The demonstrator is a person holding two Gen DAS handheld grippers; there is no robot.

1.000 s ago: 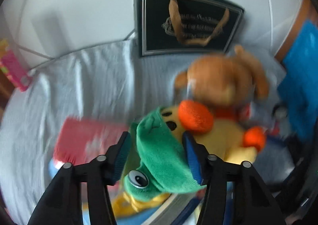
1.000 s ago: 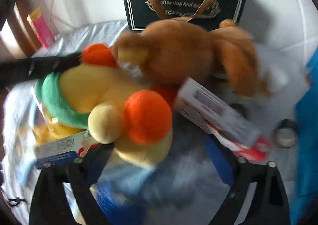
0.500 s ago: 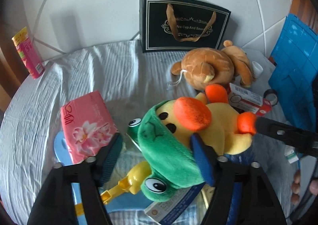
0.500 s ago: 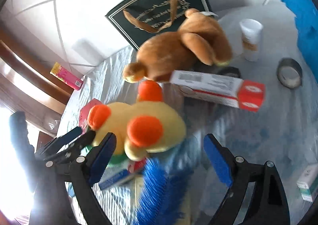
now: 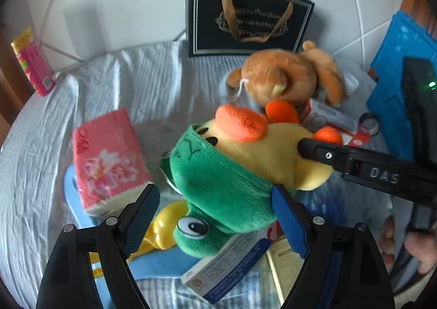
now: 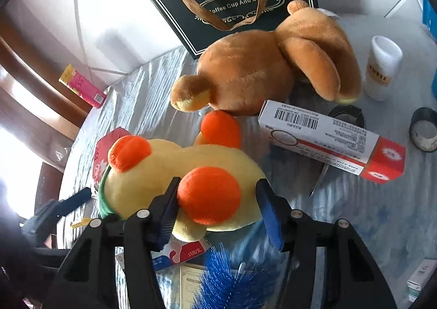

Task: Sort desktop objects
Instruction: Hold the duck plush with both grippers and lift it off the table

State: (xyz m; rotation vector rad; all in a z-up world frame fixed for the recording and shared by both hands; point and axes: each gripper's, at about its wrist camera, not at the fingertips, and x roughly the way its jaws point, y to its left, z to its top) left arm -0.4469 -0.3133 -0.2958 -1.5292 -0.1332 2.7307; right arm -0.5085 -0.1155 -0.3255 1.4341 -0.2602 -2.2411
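The yellow duck plush (image 6: 188, 167), lying amid desk clutter, is flanked at its orange foot by the right claw (image 6: 215, 209), spread but not yet pinching. The left claw (image 5: 215, 216) is held spread around the green hood (image 5: 218, 180), presumably for steadying.

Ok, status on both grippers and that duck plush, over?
Left gripper open around duck plush's green hood. Right gripper open, straddling its orange foot. Brown bear plush close behind.
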